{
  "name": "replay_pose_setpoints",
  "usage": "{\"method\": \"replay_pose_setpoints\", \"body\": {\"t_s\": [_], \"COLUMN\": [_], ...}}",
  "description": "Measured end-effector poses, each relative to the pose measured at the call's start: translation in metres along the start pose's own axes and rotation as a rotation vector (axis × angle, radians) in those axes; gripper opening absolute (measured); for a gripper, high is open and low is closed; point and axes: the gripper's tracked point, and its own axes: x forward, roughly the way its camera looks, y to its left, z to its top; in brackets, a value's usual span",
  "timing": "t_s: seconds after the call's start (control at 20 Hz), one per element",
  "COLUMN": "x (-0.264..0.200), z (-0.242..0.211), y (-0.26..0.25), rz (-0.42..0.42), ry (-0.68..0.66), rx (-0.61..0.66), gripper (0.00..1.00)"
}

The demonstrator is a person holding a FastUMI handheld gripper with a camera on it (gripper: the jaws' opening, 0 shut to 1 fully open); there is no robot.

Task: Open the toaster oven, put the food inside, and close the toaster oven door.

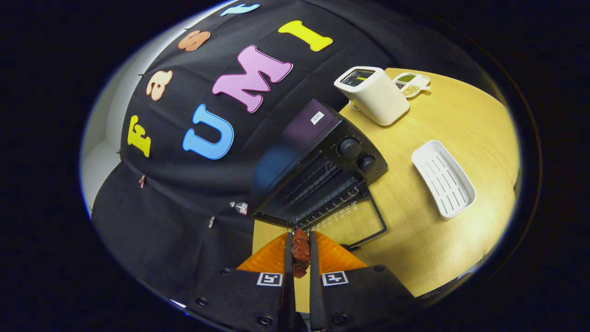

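My claw (pixel 300 252) nearly closed, both fingers pinching food (pixel 300 250): lumpy, glossy, reddish-brown chunk, held over table (pixel 442 258) edge just before oven (pixel 318 170). Oven: black metal box at table's back edge, door (pixel 351 225) dropped flat, glass pane, wire rack inside, two round knobs. Beyond, toaster (pixel 373 94): smooth cream block, rounded corners, near far edge. Just beside it small white dish (pixel 411 85), compartments holding green and tan grains. Tray (pixel 443 178): white ribbed oblong, mid-table. Table pale wood grain.

Bright, even overhead light on the table (pixel 461 120), soft shadows, sharp focus, and strong fisheye bending at the edges.
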Motion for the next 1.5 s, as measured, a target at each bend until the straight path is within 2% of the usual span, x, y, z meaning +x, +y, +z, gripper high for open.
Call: {"method": "replay_pose_setpoints", "body": {"t_s": [0.2, 0.4, 0.7, 0.8, 0.95, 1.35, 1.5], "x": [0.034, 0.084, 0.14, 0.155, 0.173, 0.182, 0.183], "z": [0.008, 0.015, 0.02, 0.025, 0.016, 0.014, 0.018], "y": [0.009, 0.008, -0.014, -0.021, -0.028, -0.035, -0.03], "rz": [0.095, 0.145, 0.174, 0.158, 0.13, 0.032, -0.005], "ry": [-0.07, -0.126, -0.213, -0.257, -0.257, -0.248, -0.252], "rx": [0.087, 0.163, 0.188, 0.179, 0.18, -0.007, -0.126], "gripper": [0.16, 0.16, 0.16, 0.16, 0.16, 0.16, 0.18]}}
